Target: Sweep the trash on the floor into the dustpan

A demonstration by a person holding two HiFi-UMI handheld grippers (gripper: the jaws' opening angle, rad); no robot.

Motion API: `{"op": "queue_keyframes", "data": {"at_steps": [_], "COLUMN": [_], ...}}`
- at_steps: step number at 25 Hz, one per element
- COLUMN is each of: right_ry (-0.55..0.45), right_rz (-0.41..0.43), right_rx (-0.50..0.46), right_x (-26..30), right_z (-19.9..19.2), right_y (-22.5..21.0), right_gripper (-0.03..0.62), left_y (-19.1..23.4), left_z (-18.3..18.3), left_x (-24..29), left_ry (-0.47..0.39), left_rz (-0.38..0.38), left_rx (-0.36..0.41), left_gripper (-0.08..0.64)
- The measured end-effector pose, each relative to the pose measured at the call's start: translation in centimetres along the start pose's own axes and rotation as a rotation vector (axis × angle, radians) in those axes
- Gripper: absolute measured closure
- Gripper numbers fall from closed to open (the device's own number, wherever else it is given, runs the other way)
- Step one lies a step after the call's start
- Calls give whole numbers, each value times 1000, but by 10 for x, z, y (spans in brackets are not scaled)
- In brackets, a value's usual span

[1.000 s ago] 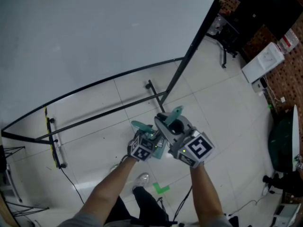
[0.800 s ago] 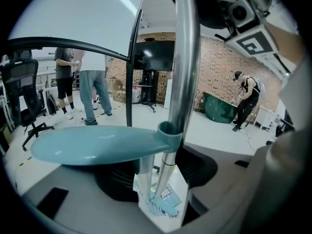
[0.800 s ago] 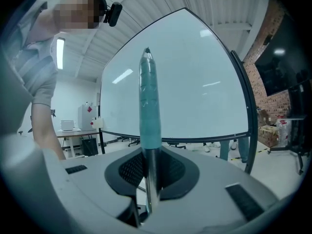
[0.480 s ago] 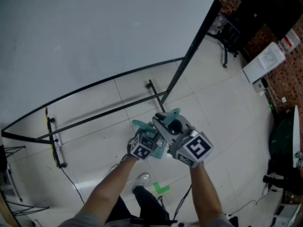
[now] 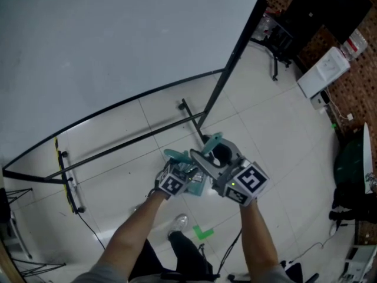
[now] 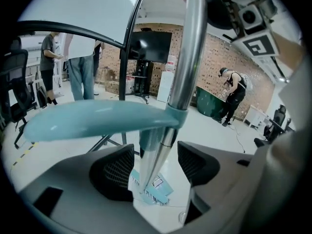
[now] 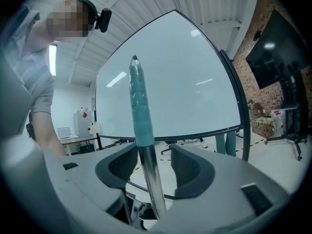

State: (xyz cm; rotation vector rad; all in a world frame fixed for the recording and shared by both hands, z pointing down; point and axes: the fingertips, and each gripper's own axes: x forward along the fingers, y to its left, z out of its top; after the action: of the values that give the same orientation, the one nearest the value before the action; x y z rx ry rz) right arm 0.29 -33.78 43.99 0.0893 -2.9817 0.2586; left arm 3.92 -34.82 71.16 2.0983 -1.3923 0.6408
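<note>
In the head view we are holding the left gripper [image 5: 187,171] and the right gripper [image 5: 206,152] close together, high over the tiled floor [image 5: 277,140] and beside the whiteboard [image 5: 118,40]. Our hands are covering whatever lies straight under them. The bare floor around is showing only a green tape mark [image 5: 203,233] near our shoe [image 5: 179,221].

In the left gripper view a metal pole [image 6: 183,57] with a teal handle [image 6: 97,118] branching off it is running down between the jaws. The jaws have just been opening and are standing apart, with the pole between them but not pinched. At the pole's foot a teal head [image 6: 146,191] with a toothed edge is sitting on the floor, and a pale scrap [image 6: 158,183] is lying against it. We cannot tell whether this head is the dustpan or the broom, or whether the scrap is inside it.

In the right gripper view the other pole [image 7: 148,179], topped by a teal grip [image 7: 139,106], is standing upright between the jaws. These jaws have also just been opening, and a gap is showing on each side of the pole.

We are judging the sweep unfinished. Some trash is sitting at the teal head, but nothing is showing it gathered in the dustpan.
</note>
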Motion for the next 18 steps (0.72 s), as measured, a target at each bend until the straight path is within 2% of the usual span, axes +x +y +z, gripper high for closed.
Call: {"op": "queue_keyframes", "data": {"at_steps": [1,3,6,9,10,12,13,15,18], "right_ry": [8,30,47,35,30,16,9,-5,-90], "right_rz": [-18,-69,-181,-310,-350,-423,-459,-526,-581], "right_rx": [-1,-11,14,76,90,98,94,88,64], "right_x": [-2,-9,-31,-57,-64,-71,-75,-84,-97], "right_z": [-1,-5,-16,-24,-24,-23,-21,-13,12], "right_y": [-1,-4,-6,8,15,33,43,66,106], "right_gripper": [353,300,293,293,293,293,293,323,385], "left_y": [1,1,8,6,6,10,9,-2,-24], "left_z": [-2,-6,-25,-27,-22,-4,5,21,50], "left_x": [-4,-13,-34,-82,-102,-138,-155,-188,-237], "left_ry": [-1,3,21,-5,-28,-88,-114,-149,-210], "left_rz": [-10,-31,-51,-119,-136,-138,-139,-162,-209], "left_rx": [-5,-1,-3,7,25,81,107,144,196], "left_gripper": [293,293,293,302,333,471,517,537,556]}}
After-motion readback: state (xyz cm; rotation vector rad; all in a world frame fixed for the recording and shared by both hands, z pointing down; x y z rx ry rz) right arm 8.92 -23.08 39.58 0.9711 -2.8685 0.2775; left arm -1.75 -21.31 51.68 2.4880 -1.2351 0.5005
